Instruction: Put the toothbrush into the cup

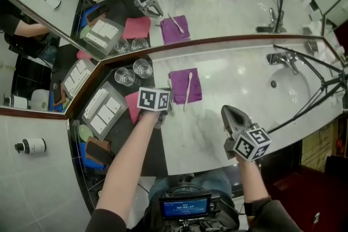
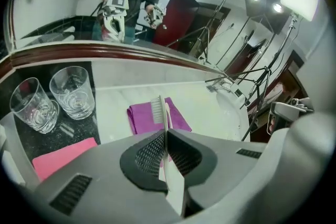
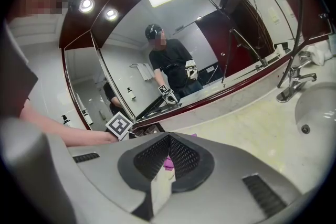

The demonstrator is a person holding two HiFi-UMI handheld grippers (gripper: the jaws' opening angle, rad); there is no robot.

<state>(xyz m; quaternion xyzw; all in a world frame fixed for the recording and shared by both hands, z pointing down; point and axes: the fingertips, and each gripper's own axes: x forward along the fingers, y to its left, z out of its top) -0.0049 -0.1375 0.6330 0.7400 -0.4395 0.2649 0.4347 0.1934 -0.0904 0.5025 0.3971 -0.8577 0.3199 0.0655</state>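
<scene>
At the left gripper (image 2: 166, 131): fingers pressed shut, gripping nothing. Just beyond their tips and in line with them, the toothbrush (image 2: 157, 110). Lies flat on a purple cloth (image 2: 137, 119), bristle end farthest from the fingers; touching them or barely apart, impossible to say. Left of those fingers, on the dark part of the worktop (image 2: 79, 127): two clear glass cups (image 2: 73, 91), upright and side by side, with a pink cloth (image 2: 63, 157) nearer. At the right gripper (image 3: 167, 136): fingers likewise closed and empty. Hangs above pale marble, well apart from the toothbrush, with the sink (image 3: 315, 110) off to their right.
</scene>
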